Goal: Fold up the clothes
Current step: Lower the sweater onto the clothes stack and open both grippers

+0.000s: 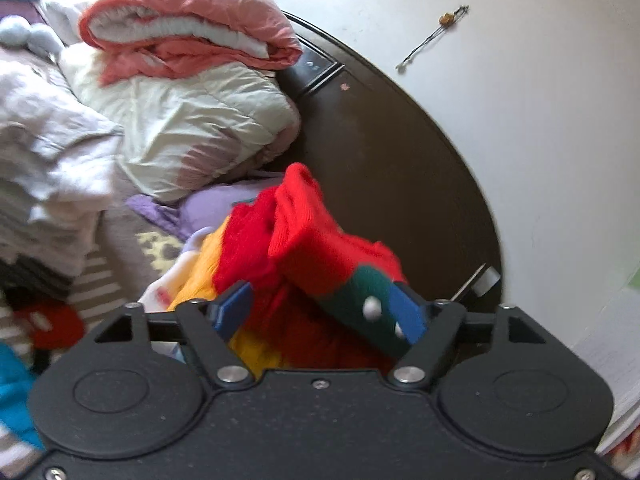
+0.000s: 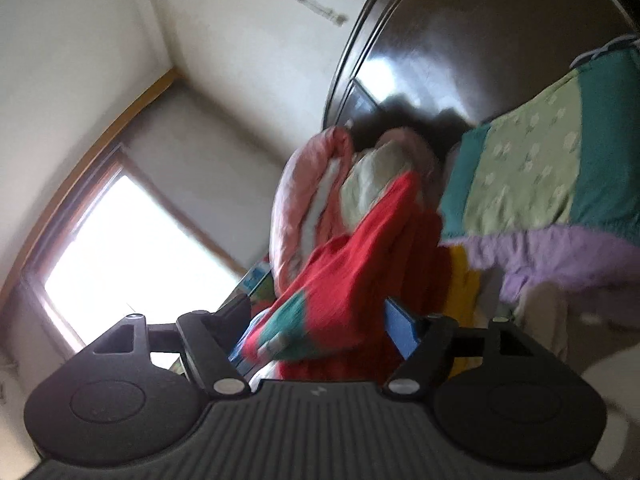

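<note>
Two hand-held grippers work a red knitted garment (image 1: pixel 320 248) above a cluttered bed, with folding at its early stage. Seen from the left wrist, the left gripper (image 1: pixel 320 312) has its blue pads spread wide, and a red sleeve with a green, white-dotted cuff (image 1: pixel 368 300) lies across the gap, resting against the right-hand pad; the jaws are parted and do not pinch it. From the right wrist, the right gripper (image 2: pixel 320 320) also stands wide, the same red knit (image 2: pixel 360 248) bunched and draped between its fingers, its green cuff (image 2: pixel 288 320) near the left finger; the view is blurred, and no firm pinch shows. The garment hangs crumpled in front of both tools, over a yellow piece (image 1: pixel 208 272) and a lilac cloth (image 1: pixel 208 208), not laid flat anywhere. Behind it sit a rolled pink quilt (image 1: pixel 188 28) on a cream quilt (image 1: pixel 192 120), stacked against a dark wooden headboard (image 1: pixel 392 152), with a green patterned blanket (image 2: pixel 532 152) at the right of the right wrist view. By these views, the step in hand looks like gathering the sleeves before spreading the piece. The next move would call for each jaw to close on a cuff or shoulder seam, then draw the knit taut and lower it onto a free patch of bed; loose knit may slip from open pads.
</note>
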Available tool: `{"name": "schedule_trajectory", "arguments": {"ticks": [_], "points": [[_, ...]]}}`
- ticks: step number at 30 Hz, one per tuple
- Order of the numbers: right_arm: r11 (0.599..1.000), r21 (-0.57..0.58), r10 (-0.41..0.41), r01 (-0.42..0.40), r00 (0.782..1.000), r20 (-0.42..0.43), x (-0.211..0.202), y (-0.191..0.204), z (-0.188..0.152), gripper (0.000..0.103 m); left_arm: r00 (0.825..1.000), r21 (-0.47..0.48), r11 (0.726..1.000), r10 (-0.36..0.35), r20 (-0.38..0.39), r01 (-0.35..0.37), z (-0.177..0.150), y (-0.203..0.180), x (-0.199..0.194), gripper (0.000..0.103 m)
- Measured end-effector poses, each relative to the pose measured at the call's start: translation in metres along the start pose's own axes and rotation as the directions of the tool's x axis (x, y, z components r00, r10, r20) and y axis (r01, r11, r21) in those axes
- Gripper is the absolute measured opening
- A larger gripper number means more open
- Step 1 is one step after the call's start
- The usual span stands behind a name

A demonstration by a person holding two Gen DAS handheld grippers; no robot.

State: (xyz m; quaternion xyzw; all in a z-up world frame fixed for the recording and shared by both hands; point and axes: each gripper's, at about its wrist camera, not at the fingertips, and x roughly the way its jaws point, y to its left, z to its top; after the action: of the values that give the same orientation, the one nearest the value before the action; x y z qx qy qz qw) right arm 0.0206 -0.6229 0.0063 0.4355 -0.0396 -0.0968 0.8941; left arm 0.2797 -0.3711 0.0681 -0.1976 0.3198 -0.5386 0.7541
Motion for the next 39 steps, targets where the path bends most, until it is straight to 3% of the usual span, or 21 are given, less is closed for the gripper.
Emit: {"name": "schedule_trajectory", "arguments": {"ticks": [1,3,5,9,12,15,16,17,21,25,28,33,39], "points": [[1.0,-0.005,-0.002,0.002,1.0,-0.014,-0.004,0.006,-0.003,0.08,1.0,0.024,0.999,0.026,0.007,-0.026,-0.005,-0.006,-0.007,0.085],[0.998,-0.048,-0.031,0.029,0.998,-0.048,-0.009,0.021,-0.01,0.098,0.997,0.07,0.995,0.074,0.023,-0.075,-0.016,-0.019,-0.023,0.092],[0.996,-0.083,-0.053,0.046,0.995,-0.083,-0.015,0.035,-0.016,0.102,0.993,0.105,0.988,0.109,0.041,-0.113,-0.027,-0.032,-0.041,0.102],[0.987,-0.142,-0.1,0.077,0.982,-0.163,-0.031,0.056,-0.03,0.103,0.976,0.168,0.963,0.198,0.089,-0.211,-0.045,-0.053,-0.073,0.103],[0.974,-0.193,-0.159,0.121,0.968,-0.194,-0.045,0.068,-0.036,0.103,0.946,0.188,0.928,0.303,0.118,-0.321,-0.054,-0.067,-0.088,0.103],[0.956,-0.25,-0.21,0.153,0.953,-0.218,-0.057,0.078,-0.038,0.103,0.899,0.252,0.863,0.415,0.142,-0.438,-0.064,-0.085,-0.098,0.103],[0.949,-0.269,-0.229,0.166,0.948,-0.223,-0.061,0.082,-0.038,0.103,0.89,0.283,0.844,0.43,0.152,-0.456,-0.069,-0.091,-0.1,0.103],[0.941,-0.289,-0.248,0.178,0.942,-0.227,-0.063,0.086,-0.038,0.103,0.884,0.307,0.829,0.439,0.159,-0.467,-0.073,-0.096,-0.103,0.103],[0.908,-0.366,-0.305,0.207,0.923,-0.235,-0.079,0.103,-0.043,0.103,0.886,0.347,0.816,0.433,0.165,-0.463,-0.088,-0.113,-0.116,0.103],[0.862,-0.449,-0.36,0.237,0.908,-0.212,-0.09,0.116,-0.047,0.103,0.862,0.378,0.775,0.474,0.181,-0.506,-0.102,-0.129,-0.124,0.103],[0.835,-0.492,-0.385,0.248,0.901,-0.199,-0.099,0.123,-0.051,0.103,0.858,0.402,0.76,0.475,0.195,-0.511,-0.116,-0.136,-0.132,0.103],[0.807,-0.529,-0.415,0.262,0.889,-0.192,-0.113,0.128,-0.058,0.103,0.872,0.387,0.782,0.458,0.173,-0.488,-0.133,-0.142,-0.142,0.103],[0.79,-0.557,-0.43,0.256,0.879,-0.207,-0.125,0.133,-0.065,0.103,0.869,0.388,0.778,0.46,0.182,-0.493,-0.15,-0.15,-0.152,0.103]]}}
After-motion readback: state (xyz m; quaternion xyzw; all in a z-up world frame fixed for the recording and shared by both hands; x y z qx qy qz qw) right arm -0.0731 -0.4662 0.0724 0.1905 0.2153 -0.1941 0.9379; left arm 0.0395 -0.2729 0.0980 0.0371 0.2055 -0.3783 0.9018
